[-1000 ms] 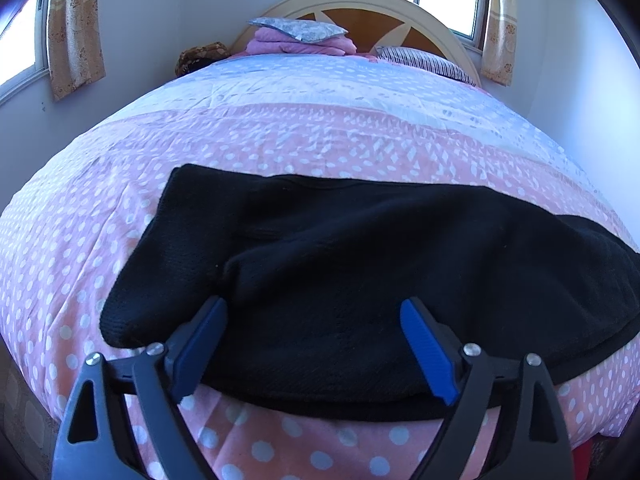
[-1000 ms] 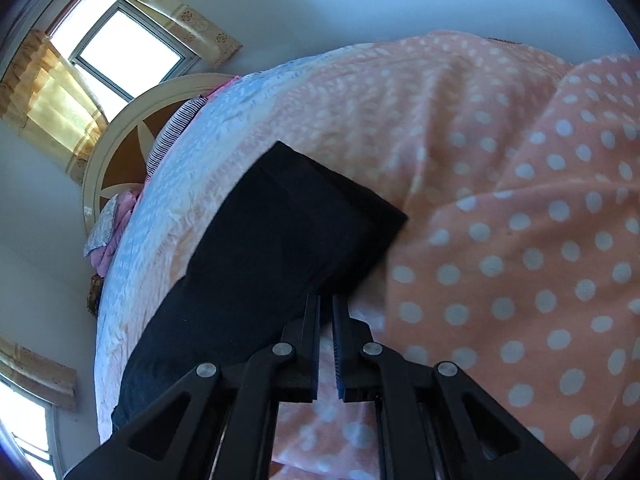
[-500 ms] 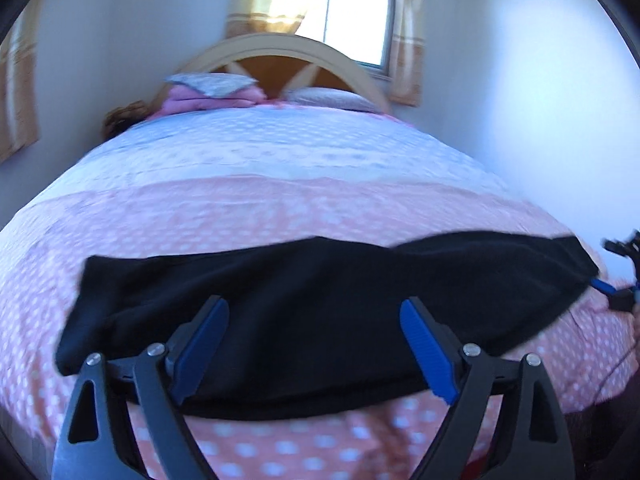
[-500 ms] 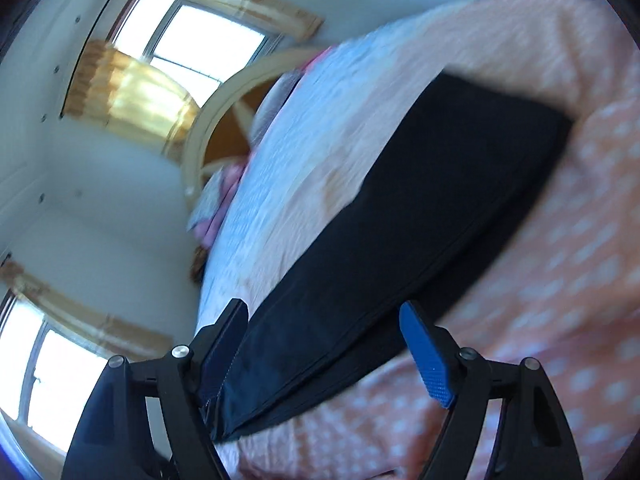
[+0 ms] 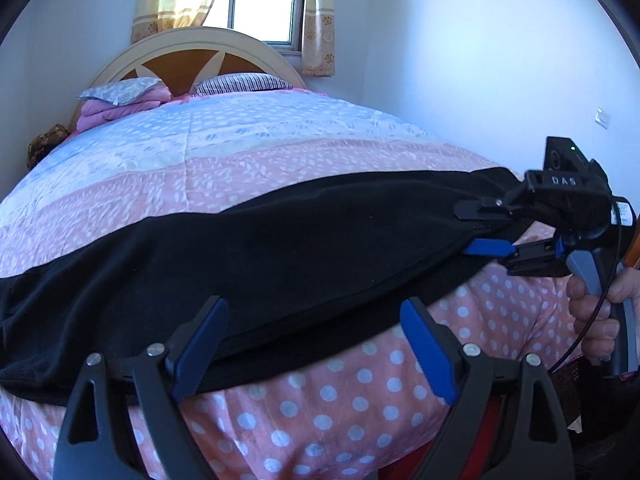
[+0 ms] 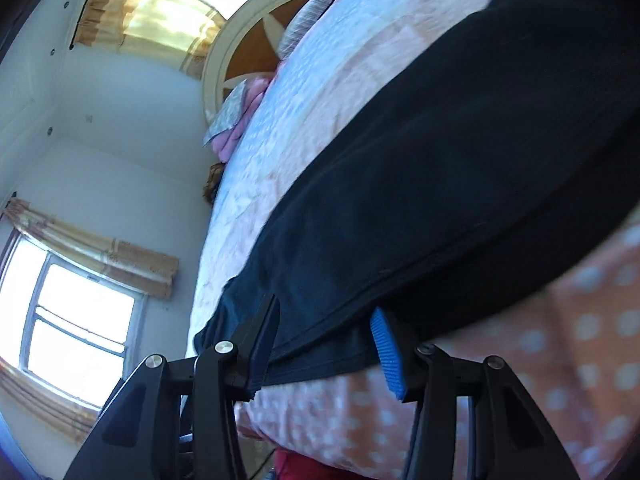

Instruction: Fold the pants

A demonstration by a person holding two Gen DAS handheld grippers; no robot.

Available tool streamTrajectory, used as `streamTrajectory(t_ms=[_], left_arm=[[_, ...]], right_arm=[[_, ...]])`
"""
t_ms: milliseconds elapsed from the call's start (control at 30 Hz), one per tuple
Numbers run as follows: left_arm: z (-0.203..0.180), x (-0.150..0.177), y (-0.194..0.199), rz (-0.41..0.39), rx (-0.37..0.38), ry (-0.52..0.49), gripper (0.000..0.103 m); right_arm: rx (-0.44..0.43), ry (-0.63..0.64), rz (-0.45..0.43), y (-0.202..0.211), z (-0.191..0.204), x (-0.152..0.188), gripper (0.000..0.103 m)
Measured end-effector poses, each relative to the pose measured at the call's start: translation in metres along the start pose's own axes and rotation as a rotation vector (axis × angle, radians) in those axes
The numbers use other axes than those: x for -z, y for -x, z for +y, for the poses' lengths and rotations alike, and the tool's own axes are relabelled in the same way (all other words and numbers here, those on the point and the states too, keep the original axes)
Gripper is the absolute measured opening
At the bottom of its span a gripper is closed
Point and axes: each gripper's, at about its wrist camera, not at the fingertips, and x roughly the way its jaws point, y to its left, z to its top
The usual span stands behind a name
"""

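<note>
Black pants [image 5: 280, 248] lie stretched lengthwise along the near edge of the bed, folded leg on leg. My left gripper [image 5: 316, 344] is open, its blue pads on either side of the pants' near edge at the middle. In the left wrist view my right gripper [image 5: 476, 228] is at the pants' right end, one finger above the cloth and one blue pad below it. In the right wrist view my right gripper [image 6: 324, 340] is open around the end of the pants [image 6: 420, 208], jaws astride the hem.
The bed has a pink polka-dot and pale blue quilt [image 5: 224, 148]. Pillows and a folded pink blanket [image 5: 120, 100] lie by the arched headboard [image 5: 192, 60]. White walls and curtained windows surround the bed. A hand [image 5: 596, 312] holds the right gripper's handle.
My right gripper opened from shut and moved in over the pants' right end. The left wrist view swung right along the pants; the left gripper stayed open.
</note>
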Motion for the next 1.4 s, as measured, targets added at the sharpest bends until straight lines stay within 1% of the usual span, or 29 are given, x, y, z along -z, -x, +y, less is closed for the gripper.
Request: streamTrajectory(t_ms=[33,100,167,233,267,300,333,367,467,567,633,700,767,833,867,933,967,1033,1100,1133,1167,1200,1233,1300,1333,1400], left_arm=[[-0.001,0.000,0.001,-0.005,0.014,0.005,0.090],[-0.002,0.003,0.008,-0.023,0.033,-0.001,0.090],[-0.006,0.007,0.009,-0.030,0.016,-0.026,0.090],[-0.005,0.010,0.010,-0.028,0.005,-0.035,0.090],[-0.003,0.010,0.010,-0.027,0.006,-0.029,0.090],[0.001,0.011,0.011,-0.027,0.007,-0.014,0.090],[0.005,0.011,0.012,-0.028,0.007,0.000,0.090],[0.009,0.011,0.014,-0.031,0.006,0.015,0.090],[0.023,0.009,0.023,-0.049,-0.010,0.047,0.090],[0.038,0.005,0.034,-0.074,-0.050,0.059,0.090],[0.047,0.001,0.039,-0.091,-0.076,0.076,0.090],[0.055,-0.004,0.040,-0.108,-0.088,0.099,0.090],[0.059,-0.008,0.035,-0.106,-0.100,0.112,0.090],[0.056,-0.013,0.026,-0.098,-0.103,0.101,0.090],[0.051,-0.016,0.019,-0.097,-0.108,0.087,0.090],[0.045,-0.021,0.010,-0.091,-0.125,0.066,0.090],[0.042,-0.024,0.005,-0.088,-0.132,0.055,0.090],[0.034,-0.029,-0.003,-0.084,-0.116,0.034,0.090],[0.024,-0.031,-0.007,-0.081,-0.099,-0.002,0.090],[0.018,-0.031,-0.008,-0.085,-0.085,-0.030,0.090],[0.012,-0.030,-0.008,-0.090,-0.072,-0.054,0.090],[0.004,-0.029,-0.008,-0.095,-0.056,-0.092,0.090],[-0.003,-0.026,-0.008,-0.095,-0.046,-0.125,0.090],[-0.018,-0.022,-0.011,-0.091,-0.032,-0.192,0.090],[-0.025,-0.022,-0.014,-0.090,-0.029,-0.214,0.090],[-0.037,-0.023,-0.018,-0.089,-0.014,-0.240,0.090]], right_arm=[[-0.040,-0.017,0.024,-0.010,0.004,0.002,0.049],[-0.069,-0.021,0.043,-0.019,0.007,0.004,0.049],[-0.063,0.003,0.057,-0.032,0.013,0.007,0.049],[-0.093,-0.003,0.064,-0.041,0.014,0.009,0.048],[-0.106,0.013,0.066,-0.046,0.018,0.010,0.046],[-0.112,0.042,0.073,-0.051,0.022,0.012,0.031],[-0.114,0.063,0.087,-0.057,0.025,0.014,0.007],[-0.110,0.064,0.096,-0.059,0.024,0.016,0.004],[-0.103,0.063,0.094,-0.063,0.020,0.017,0.004],[-0.115,0.107,0.086,-0.047,0.024,0.019,0.004],[-0.104,0.147,0.080,-0.030,0.028,0.025,0.003],[-0.094,0.150,0.084,-0.025,0.028,0.028,0.003],[-0.075,0.137,0.095,-0.022,0.021,0.034,0.003],[-0.031,0.149,0.108,-0.027,0.013,0.040,0.003],[-0.028,0.137,0.114,-0.029,0.008,0.041,0.003],[-0.065,0.088,0.109,-0.030,-0.002,0.043,0.003],[-0.063,0.095,0.111,-0.029,-0.001,0.042,0.003],[-0.057,0.126,0.113,-0.024,0.004,0.045,0.003],[-0.086,0.140,0.114,-0.016,0.008,0.048,0.003],[-0.102,0.148,0.092,-0.005,0.009,0.048,0.003],[-0.097,0.154,0.064,0.005,0.009,0.046,0.003],[-0.079,0.158,0.020,0.019,0.009,0.044,0.003],[-0.053,0.159,-0.049,0.037,0.007,0.038,0.003],[-0.009,0.132,-0.137,0.063,-0.001,0.026,0.004],[0.010,0.107,-0.175,0.075,-0.008,0.019,0.004],[0.058,0.075,-0.219,0.088,-0.020,0.008,0.004]])
